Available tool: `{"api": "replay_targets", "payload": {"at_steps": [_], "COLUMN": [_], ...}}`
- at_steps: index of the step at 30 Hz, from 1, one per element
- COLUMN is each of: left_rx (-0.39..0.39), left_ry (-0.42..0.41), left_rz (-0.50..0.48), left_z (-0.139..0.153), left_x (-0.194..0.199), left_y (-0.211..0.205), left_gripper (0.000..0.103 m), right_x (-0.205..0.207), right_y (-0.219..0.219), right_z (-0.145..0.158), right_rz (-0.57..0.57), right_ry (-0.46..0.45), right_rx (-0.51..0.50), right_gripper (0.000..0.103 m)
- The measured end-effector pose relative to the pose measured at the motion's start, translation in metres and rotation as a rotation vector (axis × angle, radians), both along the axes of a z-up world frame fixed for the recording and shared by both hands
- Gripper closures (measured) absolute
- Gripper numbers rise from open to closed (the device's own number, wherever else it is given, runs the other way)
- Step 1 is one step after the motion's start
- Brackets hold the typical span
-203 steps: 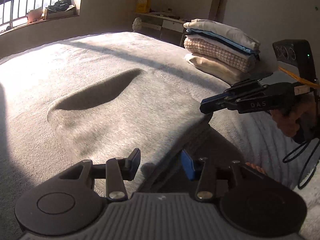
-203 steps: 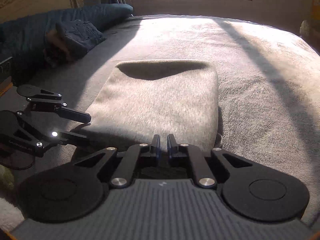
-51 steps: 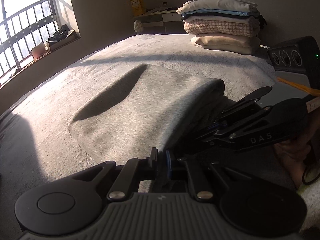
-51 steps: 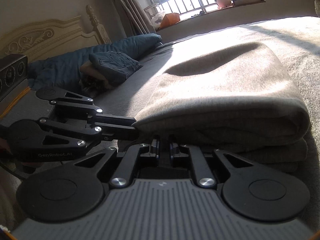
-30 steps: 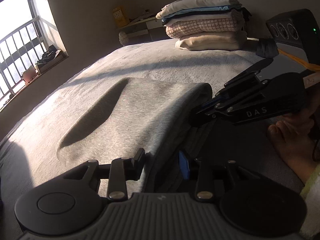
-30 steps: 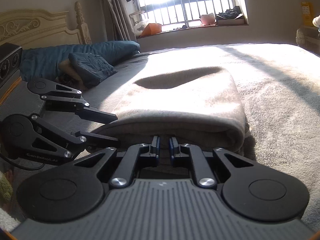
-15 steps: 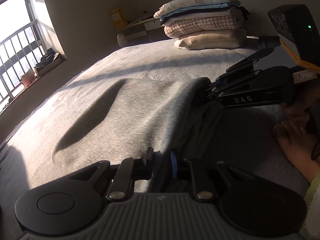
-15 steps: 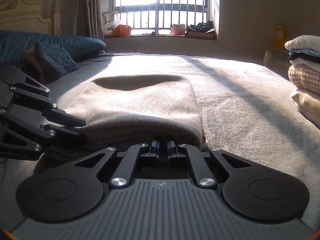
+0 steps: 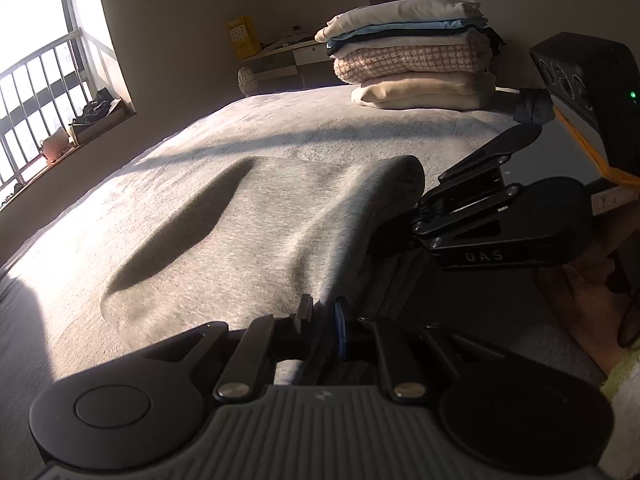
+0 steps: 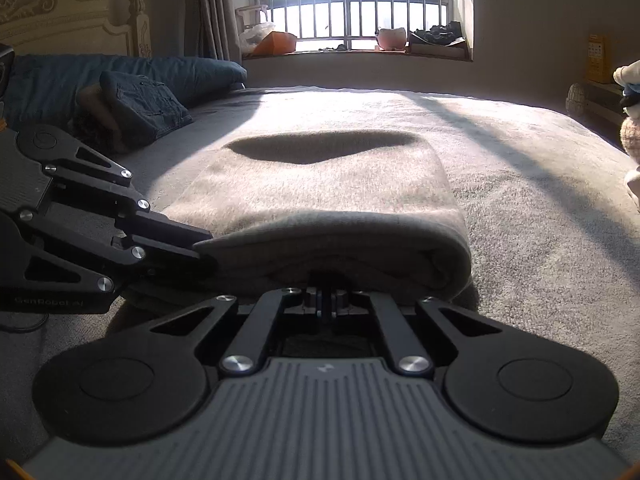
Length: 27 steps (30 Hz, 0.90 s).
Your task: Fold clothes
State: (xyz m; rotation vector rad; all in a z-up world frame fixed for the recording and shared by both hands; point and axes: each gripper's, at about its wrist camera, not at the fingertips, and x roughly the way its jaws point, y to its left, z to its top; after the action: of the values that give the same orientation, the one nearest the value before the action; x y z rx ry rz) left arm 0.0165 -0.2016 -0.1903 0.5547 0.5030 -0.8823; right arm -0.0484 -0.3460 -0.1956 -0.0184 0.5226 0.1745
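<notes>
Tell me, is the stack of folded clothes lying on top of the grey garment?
No, the stack of folded clothes sits apart at the far edge of the bed, well behind the grey garment.

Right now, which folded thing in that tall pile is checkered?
The pink checkered sweater, second from the bottom of the stack of folded clothes; the other layers are plain.

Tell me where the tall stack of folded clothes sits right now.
In the left wrist view, the tall stack of folded clothes sits at the grey bed's far right corner, before a desk at the wall.
</notes>
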Motion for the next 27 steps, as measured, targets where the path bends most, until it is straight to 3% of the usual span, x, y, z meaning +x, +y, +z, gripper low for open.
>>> {"api": "replay_targets", "payload": {"at_steps": [9, 14, 17, 19, 22, 26, 27], "left_rx": [0.046, 0.085, 0.123, 0.154, 0.164, 0.166, 0.163], "left_ry": [-0.056, -0.072, -0.035, -0.065, -0.053, -0.045, -0.042], "left_rz": [-0.048, -0.091, -0.131, -0.159, -0.192, -0.211, -0.211], "left_z": [-0.009, -0.016, -0.024, -0.031, -0.033, -0.031, -0.028], "left_x": [-0.011, -0.019, -0.024, -0.031, -0.034, -0.036, -0.036], "left_y": [-0.002, -0.004, -0.008, -0.01, -0.012, -0.011, -0.01], "left_gripper": [0.09, 0.091, 0.094, 0.094, 0.094, 0.091, 0.09], "right_x": [0.0, -0.004, -0.002, -0.009, -0.022, -0.018, -0.012], "right_y": [-0.013, -0.018, -0.053, -0.082, -0.113, -0.14, -0.141], "right_z": [-0.005, 0.008, 0.005, 0.003, 0.009, 0.012, 0.011], "right_rz": [-0.093, -0.173, -0.274, -0.34, -0.385, -0.371, -0.356], "right_ry": [-0.015, -0.075, 0.0, 0.046, 0.047, 0.061, 0.079], "right_rx": [-0.011, -0.064, 0.038, 0.134, 0.302, 0.649, 0.703], "right_gripper": [0.099, 0.098, 0.098, 0.098, 0.091, 0.058, 0.054]}}
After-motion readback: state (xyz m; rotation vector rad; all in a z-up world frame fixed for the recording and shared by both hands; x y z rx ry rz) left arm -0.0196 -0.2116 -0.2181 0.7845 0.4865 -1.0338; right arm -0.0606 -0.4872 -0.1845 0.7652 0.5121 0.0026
